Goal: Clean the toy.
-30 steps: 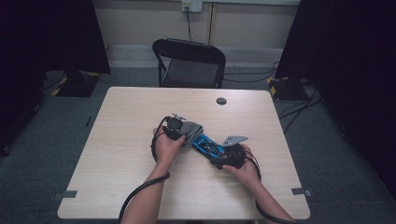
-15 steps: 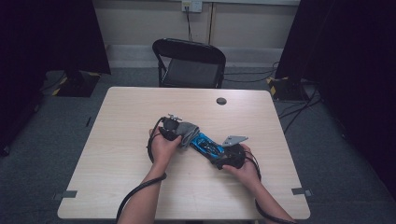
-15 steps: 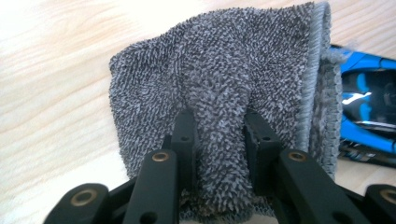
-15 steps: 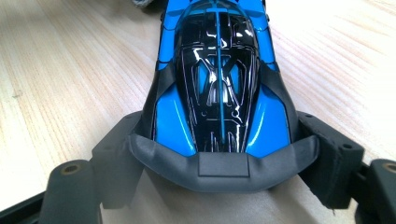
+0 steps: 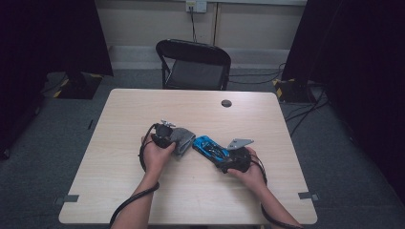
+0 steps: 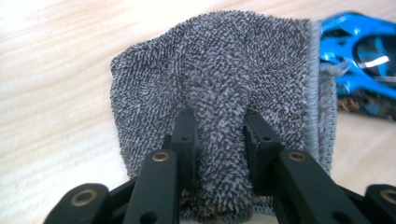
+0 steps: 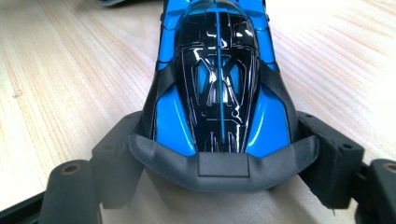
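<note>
Desk (image 5: 119, 191) surface: left tool (image 6: 217, 135) pinching soft cloth (image 6: 219, 70) by a bunched fold; right tool (image 7: 224, 154) clamps blue toy car (image 7: 219, 88) across its rear. Glossy, rigid, likely slippery.

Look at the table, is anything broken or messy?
Nothing looks broken or spilled. The grey cloth is bunched up where the left tool pinches it, beside the blue toy car. The right tool grips the car's rear. A small dark disc sits alone farther back on the table.
</note>
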Available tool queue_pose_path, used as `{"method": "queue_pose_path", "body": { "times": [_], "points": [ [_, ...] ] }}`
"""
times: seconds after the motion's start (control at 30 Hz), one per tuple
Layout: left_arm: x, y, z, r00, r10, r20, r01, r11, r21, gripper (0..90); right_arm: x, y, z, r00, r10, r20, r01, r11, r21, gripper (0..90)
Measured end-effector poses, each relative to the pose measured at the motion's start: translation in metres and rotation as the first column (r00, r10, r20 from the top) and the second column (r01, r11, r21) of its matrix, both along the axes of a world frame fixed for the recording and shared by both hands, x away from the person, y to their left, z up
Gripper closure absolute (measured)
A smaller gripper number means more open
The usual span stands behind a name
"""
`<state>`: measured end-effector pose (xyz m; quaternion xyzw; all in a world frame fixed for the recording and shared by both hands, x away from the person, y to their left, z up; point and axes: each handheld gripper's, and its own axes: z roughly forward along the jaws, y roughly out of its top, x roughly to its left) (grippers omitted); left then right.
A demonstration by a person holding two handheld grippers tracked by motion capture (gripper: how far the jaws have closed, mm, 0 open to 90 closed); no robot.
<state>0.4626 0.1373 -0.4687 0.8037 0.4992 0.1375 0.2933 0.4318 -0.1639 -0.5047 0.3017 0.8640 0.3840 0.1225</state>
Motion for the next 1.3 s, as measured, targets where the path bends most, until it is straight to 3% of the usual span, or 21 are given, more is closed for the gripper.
{"method": "queue_pose_path", "body": {
  "times": [0.27,0.43,0.57,0.67,0.83,1.13,1.3],
  "points": [
    [-0.024,0.017,-0.001,0.9992,-0.041,0.004,0.041,0.999,-0.019,69.6,0.0,0.0,0.0,1.0,0.001,-0.001,-0.001,1.0,0.0,23.7],
    [-0.034,0.017,0.002,0.9973,-0.07,0.02,0.071,0.9972,-0.023,69.6,0.0,-0.001,0.0,1.0,0.002,-0.006,-0.002,1.0,0.005,23.4],
    [-0.044,0.017,0.004,0.9955,-0.089,0.033,0.09,0.9952,-0.039,69.6,0.003,-0.004,0.0,0.9993,0.01,-0.035,-0.008,0.999,0.042,23.0],
    [-0.049,0.02,0.001,0.9945,-0.102,0.023,0.103,0.9937,-0.043,69.5,0.002,-0.005,0.001,0.9995,0.025,-0.02,-0.024,1.0,0.013,22.5],
    [-0.056,0.023,-0.001,0.9938,-0.108,0.027,0.109,0.9927,-0.052,69.5,0.002,-0.005,0.004,0.9994,0.024,-0.023,-0.024,1.0,0.003,20.2],
    [-0.06,0.021,0.005,0.9915,-0.121,0.049,0.124,0.9898,-0.07,69.1,0.003,-0.005,0.038,0.9986,0.053,0.007,-0.053,0.998,0.032,14.0],
    [-0.062,0.018,0.005,0.9911,-0.124,0.05,0.127,0.9889,-0.077,69.0,0.01,0.003,0.045,0.9975,0.068,0.023,-0.068,0.997,0.042,13.8]
  ]
}}
